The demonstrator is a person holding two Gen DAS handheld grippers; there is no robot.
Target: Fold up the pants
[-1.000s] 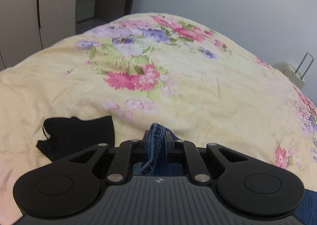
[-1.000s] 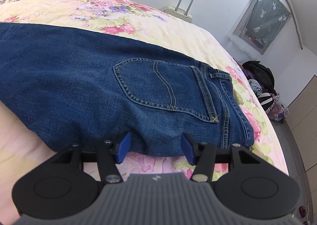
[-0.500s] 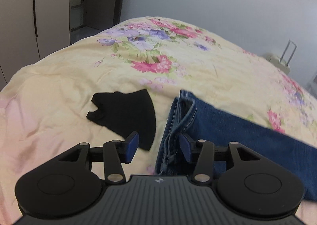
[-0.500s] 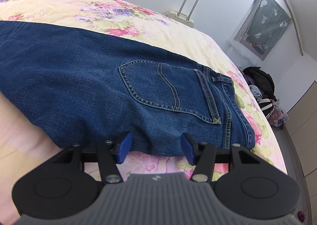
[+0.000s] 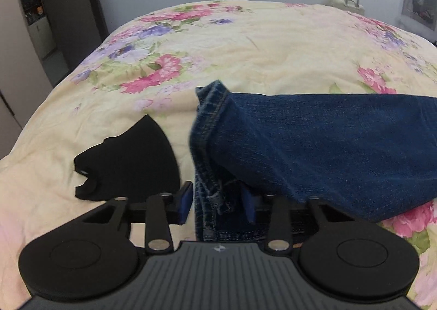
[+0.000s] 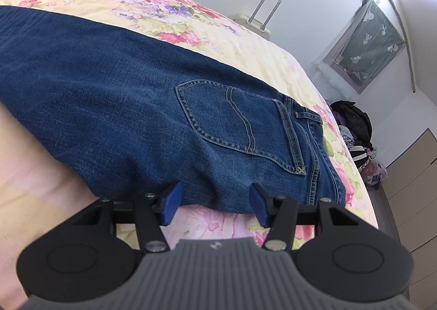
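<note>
Dark blue jeans point(image 6: 169, 107) lie folded lengthwise on the floral bedspread point(image 6: 174, 17), back pocket up, waist to the right. In the left wrist view the leg cuffs point(image 5: 213, 124) lie bunched, with the legs point(image 5: 341, 140) running off right. My left gripper point(image 5: 217, 204) is open, its blue pads on either side of the cuff hem; the right pad is partly hidden by denim. My right gripper point(image 6: 214, 204) is open and empty at the near edge of the seat, just below the pocket.
A black garment point(image 5: 131, 162) lies on the bed just left of the cuffs. A beige suitcase point(image 6: 254, 23) stands past the far edge of the bed. A pile of clothes point(image 6: 352, 124) lies on the floor at right, next to drawers point(image 6: 409, 162).
My left gripper let go of the jeans cuff, opened and swung right, so the cuffs now lie on the bed between its pads. My right gripper stayed open and barely moved.
</note>
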